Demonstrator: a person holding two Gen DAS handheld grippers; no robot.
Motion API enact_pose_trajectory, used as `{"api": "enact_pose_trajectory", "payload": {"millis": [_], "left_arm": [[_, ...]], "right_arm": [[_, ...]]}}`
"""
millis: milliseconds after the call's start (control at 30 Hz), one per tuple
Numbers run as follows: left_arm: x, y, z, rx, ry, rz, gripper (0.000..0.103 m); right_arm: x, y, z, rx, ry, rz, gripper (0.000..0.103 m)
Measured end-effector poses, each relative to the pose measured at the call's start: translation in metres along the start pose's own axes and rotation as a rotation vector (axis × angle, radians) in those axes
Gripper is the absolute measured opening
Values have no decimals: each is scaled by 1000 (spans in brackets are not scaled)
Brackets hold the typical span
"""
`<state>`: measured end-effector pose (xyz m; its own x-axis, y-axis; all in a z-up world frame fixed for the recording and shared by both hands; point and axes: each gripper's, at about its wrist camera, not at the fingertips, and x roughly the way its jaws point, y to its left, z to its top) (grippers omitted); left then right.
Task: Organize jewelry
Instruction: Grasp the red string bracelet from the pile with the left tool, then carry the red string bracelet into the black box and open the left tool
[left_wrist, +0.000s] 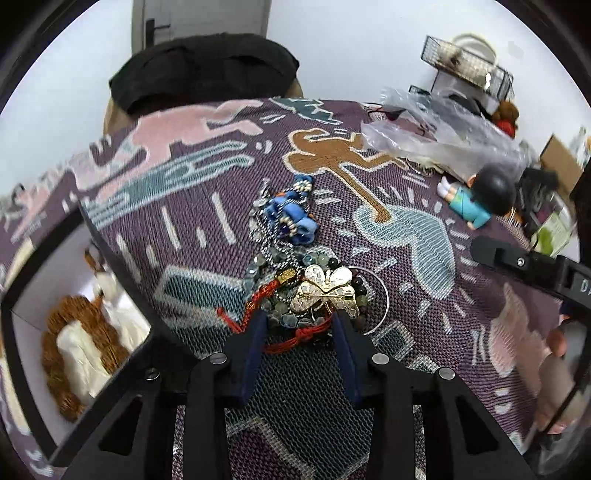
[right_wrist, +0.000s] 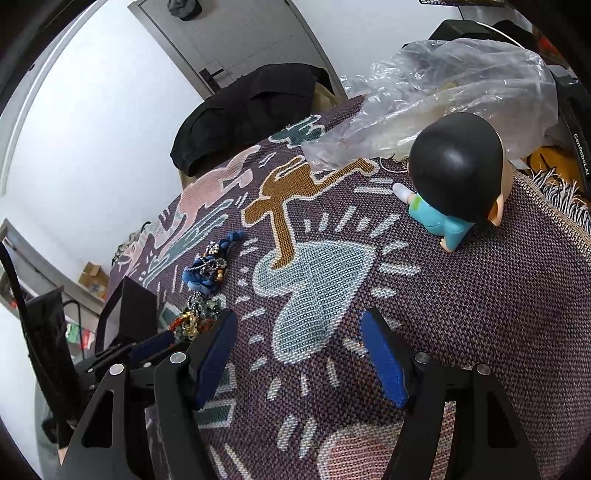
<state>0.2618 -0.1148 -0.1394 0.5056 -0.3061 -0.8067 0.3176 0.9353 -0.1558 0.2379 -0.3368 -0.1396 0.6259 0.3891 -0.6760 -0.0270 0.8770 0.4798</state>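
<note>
Now, left wrist: left gripper (left_wrist: 300, 325) spread, jaws straddling the tangled jewelry pile (left_wrist: 295, 288) at 12 o'clock on the woven blanket (left_wrist: 424, 332); gold butterfly brooch (left_wrist: 325, 291) on top. Judgement: close low on one piece, lift slowly.

Right wrist: right gripper (right_wrist: 301, 354) spread, empty; pile at 10 o'clock, figurine (right_wrist: 456, 177) at 1 o'clock.

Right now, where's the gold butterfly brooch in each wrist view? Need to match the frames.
Left wrist: gold butterfly brooch sits centre frame on the jewelry pile, just ahead of the open left gripper.
Right wrist: brooch is a small gold glint at lower left, beside the left gripper's blue pad; details too small to tell.
Shared landmark: the black-haired figurine lying on the patterned cloth.
</note>
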Motion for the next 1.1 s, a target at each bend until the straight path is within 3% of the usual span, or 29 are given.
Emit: {"api": "enact_pose_trajectory", "payload": {"millis": [167, 233, 333, 767, 1100], "left_arm": [[-2, -1, -5, 12, -6, -6, 33], [-3, 1, -6, 0, -7, -33, 6], [-13, 5, -6, -10, -30, 6, 6], [-79, 13, 5, -60, -169, -73, 6], [-131, 28, 12, -93, -276, -93, 6]], "right_arm": [[2, 2, -1, 4, 5, 2, 69], [3, 5, -1, -2, 7, 2, 69], [4, 12, -2, -18, 11, 2, 69], [13, 53, 2, -86, 27, 38, 69], [31, 90, -5, -139, 77, 70, 69]]}}
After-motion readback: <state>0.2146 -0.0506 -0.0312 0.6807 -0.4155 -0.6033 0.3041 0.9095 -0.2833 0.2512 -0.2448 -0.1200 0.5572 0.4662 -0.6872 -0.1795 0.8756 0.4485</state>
